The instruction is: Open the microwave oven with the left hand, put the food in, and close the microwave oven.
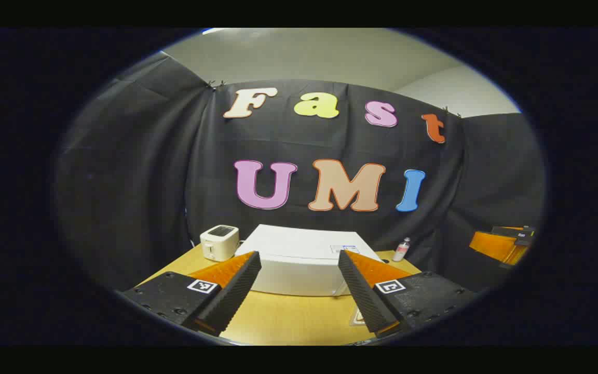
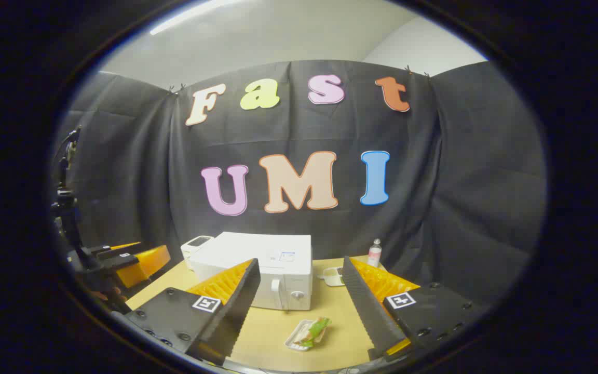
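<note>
Left gripper [image 1: 299, 283] spread wide, empty, facing the white microwave oven [image 1: 301, 265] on the counter [image 1: 288, 317] — door closed. Right gripper [image 2: 299, 291] also wide, empty. Food [image 2: 310, 332] lies on the counter in front of the oven, between the right fingers.

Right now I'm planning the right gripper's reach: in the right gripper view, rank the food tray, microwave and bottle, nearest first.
1. Food tray, on the table between the right gripper fingers.
2. Microwave, behind it, left of centre.
3. Bottle, far right, by the cloth wall.
</note>
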`<action>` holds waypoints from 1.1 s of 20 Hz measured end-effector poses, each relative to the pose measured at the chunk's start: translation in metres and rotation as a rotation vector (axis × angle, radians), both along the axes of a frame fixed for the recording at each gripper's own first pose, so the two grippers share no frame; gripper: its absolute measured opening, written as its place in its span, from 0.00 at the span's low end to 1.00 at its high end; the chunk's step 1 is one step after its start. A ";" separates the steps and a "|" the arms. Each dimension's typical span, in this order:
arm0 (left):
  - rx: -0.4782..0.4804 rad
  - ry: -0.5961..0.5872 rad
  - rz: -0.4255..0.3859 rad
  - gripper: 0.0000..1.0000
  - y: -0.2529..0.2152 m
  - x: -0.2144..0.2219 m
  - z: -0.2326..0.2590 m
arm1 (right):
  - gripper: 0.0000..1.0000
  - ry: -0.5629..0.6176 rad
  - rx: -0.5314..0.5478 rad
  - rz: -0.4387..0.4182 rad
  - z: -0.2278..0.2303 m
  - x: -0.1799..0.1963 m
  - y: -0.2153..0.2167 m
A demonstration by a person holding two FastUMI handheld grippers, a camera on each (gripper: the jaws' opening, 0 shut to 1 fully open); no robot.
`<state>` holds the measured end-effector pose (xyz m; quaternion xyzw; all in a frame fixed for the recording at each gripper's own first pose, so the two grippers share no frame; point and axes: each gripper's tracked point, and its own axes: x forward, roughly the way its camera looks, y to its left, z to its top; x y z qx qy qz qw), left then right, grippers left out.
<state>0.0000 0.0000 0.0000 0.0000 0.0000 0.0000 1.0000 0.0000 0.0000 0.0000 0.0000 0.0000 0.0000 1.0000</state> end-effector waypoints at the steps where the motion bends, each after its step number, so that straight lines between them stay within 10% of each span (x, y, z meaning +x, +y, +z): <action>1: 0.000 0.000 0.000 0.99 -0.005 0.002 0.000 | 0.93 -0.001 0.003 0.002 0.001 0.004 -0.006; 22: -0.043 -0.012 0.063 0.95 -0.090 0.027 -0.020 | 0.93 0.018 0.024 0.039 -0.022 0.051 -0.116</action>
